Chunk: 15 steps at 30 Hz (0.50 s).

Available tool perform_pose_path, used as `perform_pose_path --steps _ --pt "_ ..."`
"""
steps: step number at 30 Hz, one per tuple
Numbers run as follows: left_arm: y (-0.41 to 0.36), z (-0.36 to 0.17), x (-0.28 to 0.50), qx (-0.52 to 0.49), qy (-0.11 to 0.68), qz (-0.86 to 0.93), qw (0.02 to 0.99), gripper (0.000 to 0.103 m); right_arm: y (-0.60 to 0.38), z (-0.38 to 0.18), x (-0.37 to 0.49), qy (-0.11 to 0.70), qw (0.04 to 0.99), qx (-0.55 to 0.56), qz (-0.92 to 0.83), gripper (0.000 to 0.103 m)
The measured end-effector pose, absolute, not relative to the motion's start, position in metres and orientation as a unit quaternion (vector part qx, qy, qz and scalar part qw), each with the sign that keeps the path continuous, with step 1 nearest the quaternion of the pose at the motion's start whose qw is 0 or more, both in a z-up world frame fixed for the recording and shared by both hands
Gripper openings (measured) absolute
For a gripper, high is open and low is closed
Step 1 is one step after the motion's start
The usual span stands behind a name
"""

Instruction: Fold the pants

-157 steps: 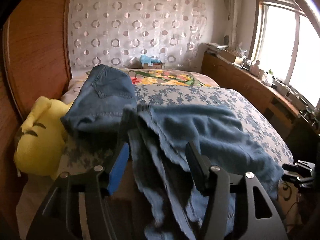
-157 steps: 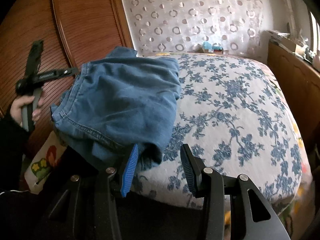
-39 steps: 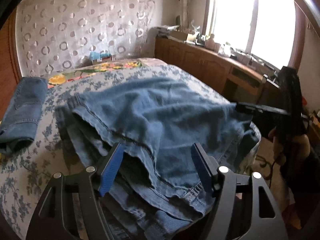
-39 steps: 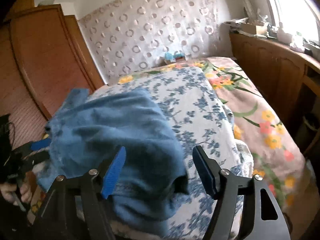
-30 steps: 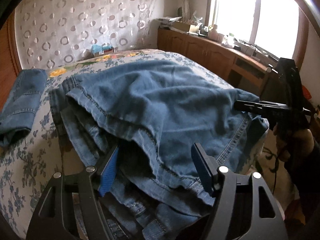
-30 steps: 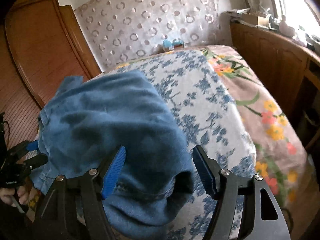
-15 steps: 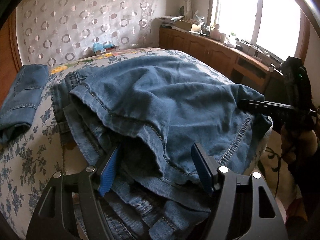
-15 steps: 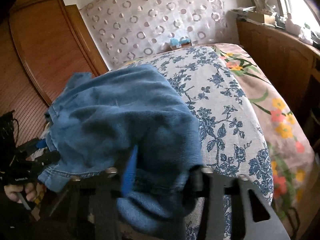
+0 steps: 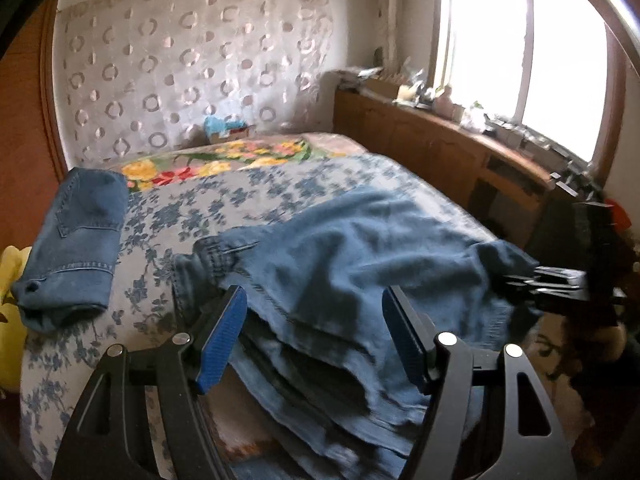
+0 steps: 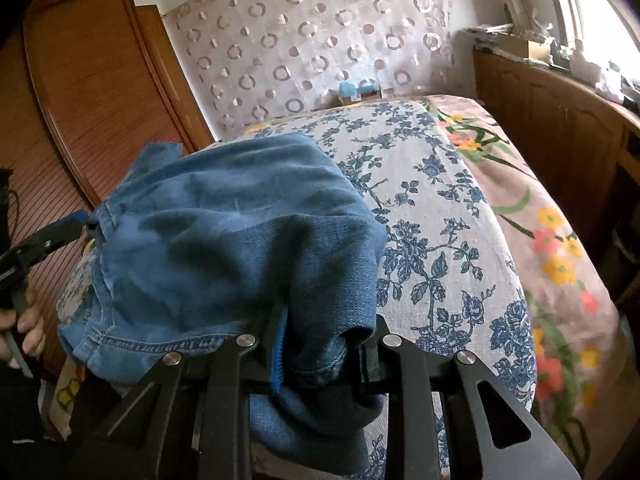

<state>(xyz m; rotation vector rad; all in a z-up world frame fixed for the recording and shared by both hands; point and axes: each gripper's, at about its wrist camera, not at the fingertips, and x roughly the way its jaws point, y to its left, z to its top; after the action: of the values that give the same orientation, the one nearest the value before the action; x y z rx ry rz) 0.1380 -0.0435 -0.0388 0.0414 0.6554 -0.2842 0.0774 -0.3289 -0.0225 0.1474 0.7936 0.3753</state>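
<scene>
Unfolded blue jeans point(image 9: 360, 240) lie crumpled on the near part of the bed. My left gripper point(image 9: 314, 304) hovers open over their near edge, blue pads wide apart, denim below and between them but not pinched. In the right wrist view the same jeans point(image 10: 224, 232) bulge toward me, and my right gripper point(image 10: 326, 328) is shut on a bunched fold at their edge. The left wrist view shows the right gripper point(image 9: 560, 280) at the far right, holding that corner. The left gripper point(image 10: 48, 236) shows at the left edge of the right wrist view, held by a hand point(image 10: 28, 328).
A second, folded pair of jeans point(image 9: 80, 240) lies at the bed's left side next to a yellow plush toy point(image 9: 8, 280). The bed has a blue-flowered cover point(image 10: 440, 240). A wooden wardrobe point(image 10: 100, 80) stands left, a wooden sideboard point(image 9: 440, 152) under the window right.
My right gripper's jaws have closed on the jeans' edge. The left gripper has risen and drawn back, still open, and the jeans now sit lower and farther from it.
</scene>
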Motion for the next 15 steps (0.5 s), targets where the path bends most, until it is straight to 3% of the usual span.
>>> perform_pose_path --steps 9,15 --pt "-0.015 -0.082 0.181 0.028 0.378 -0.088 0.921 0.071 -0.329 -0.022 0.078 0.385 0.902 0.072 0.183 0.026" --pt "-0.012 -0.074 0.168 0.023 0.361 -0.089 0.928 0.071 -0.328 -0.017 0.076 0.378 0.904 0.074 0.183 0.024"
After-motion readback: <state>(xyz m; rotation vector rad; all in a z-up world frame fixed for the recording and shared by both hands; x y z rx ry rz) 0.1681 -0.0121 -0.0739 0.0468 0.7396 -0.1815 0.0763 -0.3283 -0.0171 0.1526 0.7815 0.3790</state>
